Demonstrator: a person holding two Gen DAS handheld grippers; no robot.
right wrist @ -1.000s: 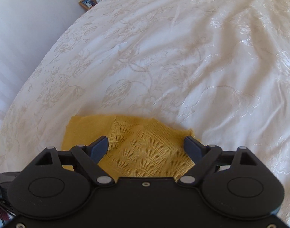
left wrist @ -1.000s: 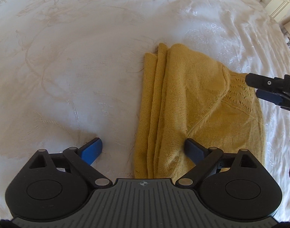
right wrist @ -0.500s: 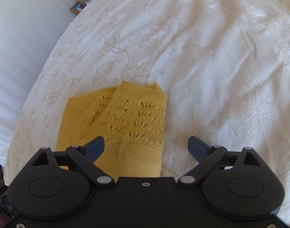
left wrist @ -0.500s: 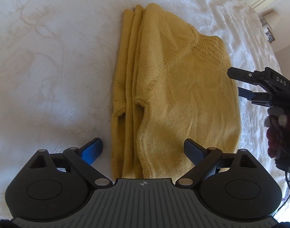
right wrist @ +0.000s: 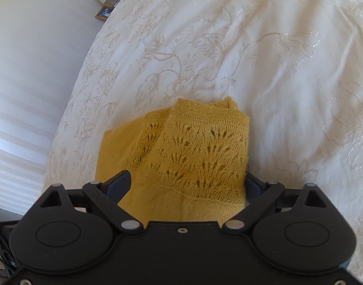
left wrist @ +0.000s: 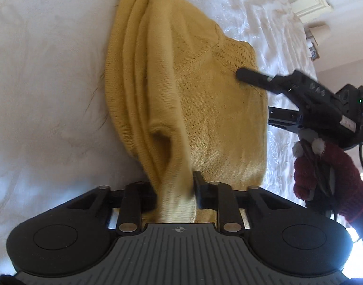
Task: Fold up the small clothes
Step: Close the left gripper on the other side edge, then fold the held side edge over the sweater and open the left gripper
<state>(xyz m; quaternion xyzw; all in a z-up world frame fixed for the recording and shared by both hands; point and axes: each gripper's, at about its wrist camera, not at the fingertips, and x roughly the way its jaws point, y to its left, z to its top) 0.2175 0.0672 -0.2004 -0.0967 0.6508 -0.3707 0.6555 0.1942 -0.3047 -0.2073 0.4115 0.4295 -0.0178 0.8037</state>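
A folded mustard knit sweater (left wrist: 181, 90) with a lacy yoke lies on the embroidered white bed (left wrist: 50, 71), its bunched hem pinched in the closing left tongs (left wrist: 175, 190), while the right tongs (right wrist: 187, 185) close, half-open, around the yoke.

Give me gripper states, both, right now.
Left gripper: jaws closing, clamped on the sweater hem.
Right gripper: jaws closing around the sweater's lace corner, pads not yet pressing it.
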